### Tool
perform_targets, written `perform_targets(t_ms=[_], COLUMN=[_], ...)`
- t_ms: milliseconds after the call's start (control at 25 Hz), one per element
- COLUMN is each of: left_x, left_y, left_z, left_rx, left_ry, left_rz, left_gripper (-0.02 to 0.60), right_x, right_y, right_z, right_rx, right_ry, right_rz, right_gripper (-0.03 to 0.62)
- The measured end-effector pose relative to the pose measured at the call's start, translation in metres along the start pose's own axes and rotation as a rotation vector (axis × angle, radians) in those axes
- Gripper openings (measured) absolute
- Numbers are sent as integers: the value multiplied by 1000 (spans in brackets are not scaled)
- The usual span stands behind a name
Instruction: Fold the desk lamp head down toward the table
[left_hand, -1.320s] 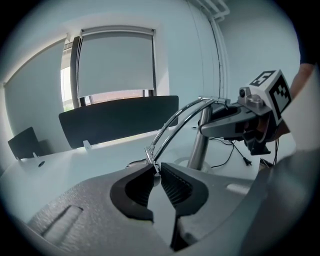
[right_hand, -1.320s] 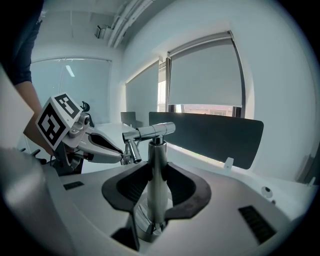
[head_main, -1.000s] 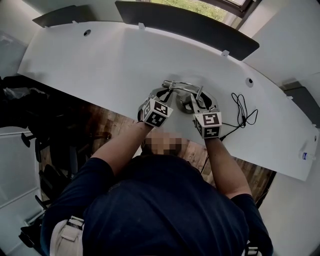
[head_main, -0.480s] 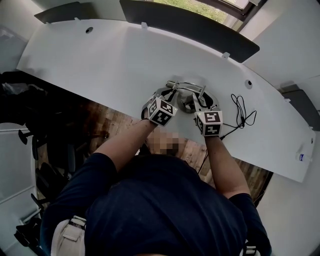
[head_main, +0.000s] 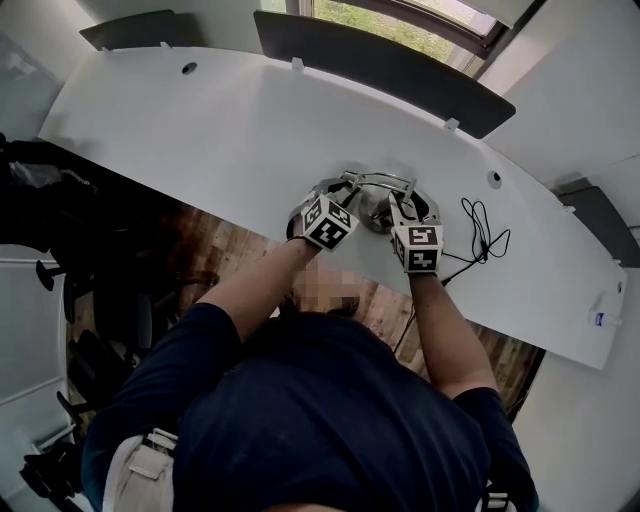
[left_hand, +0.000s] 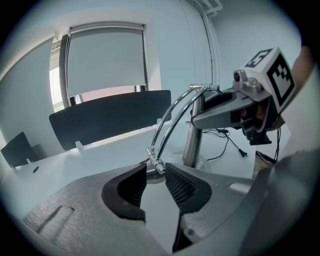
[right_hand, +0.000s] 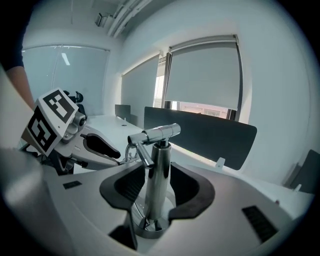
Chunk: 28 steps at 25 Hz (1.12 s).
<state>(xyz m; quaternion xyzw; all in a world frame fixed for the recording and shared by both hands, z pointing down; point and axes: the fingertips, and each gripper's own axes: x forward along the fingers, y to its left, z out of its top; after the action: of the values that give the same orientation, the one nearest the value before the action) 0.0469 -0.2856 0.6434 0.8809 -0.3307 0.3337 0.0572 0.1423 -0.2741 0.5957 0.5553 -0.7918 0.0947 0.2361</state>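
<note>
My left gripper (left_hand: 156, 169) had just been opening, jaws apart, the lamp arm (left_hand: 172, 114) ending between their tips. My right gripper (right_hand: 155, 167) had opened too, loose around the lamp post (right_hand: 158, 150). Folding looked done (head seemingly down), so next I needed to back straight out.

The lamp (right_hand: 157, 150) is polished, mirror-bright metal. The table (head_main: 230, 130) is smooth, matt white. The right tool (right_hand: 156, 172) looks like matt grey plastic, its pads (right_hand: 131, 185) black and finely ribbed.
</note>
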Motion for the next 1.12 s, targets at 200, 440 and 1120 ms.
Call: perform_targets(t_ms=[200,440,1120], left_x=[-25,-67,-234], left_y=[3,-7,-72], left_z=[12,45,123], left_rx=[-37,-41,-46], left_ry=[-44,-163,-519], left_rz=[-9,-42,-318], left_gripper=[106,106,57], right_x=[-16,-52,-175], right_y=[5,14,106], right_z=[-3,2,85], right_rx=[30,64,74], right_ry=[-1,-31,-265], right_rz=[-19,-59,80], right_gripper=[167,167,64])
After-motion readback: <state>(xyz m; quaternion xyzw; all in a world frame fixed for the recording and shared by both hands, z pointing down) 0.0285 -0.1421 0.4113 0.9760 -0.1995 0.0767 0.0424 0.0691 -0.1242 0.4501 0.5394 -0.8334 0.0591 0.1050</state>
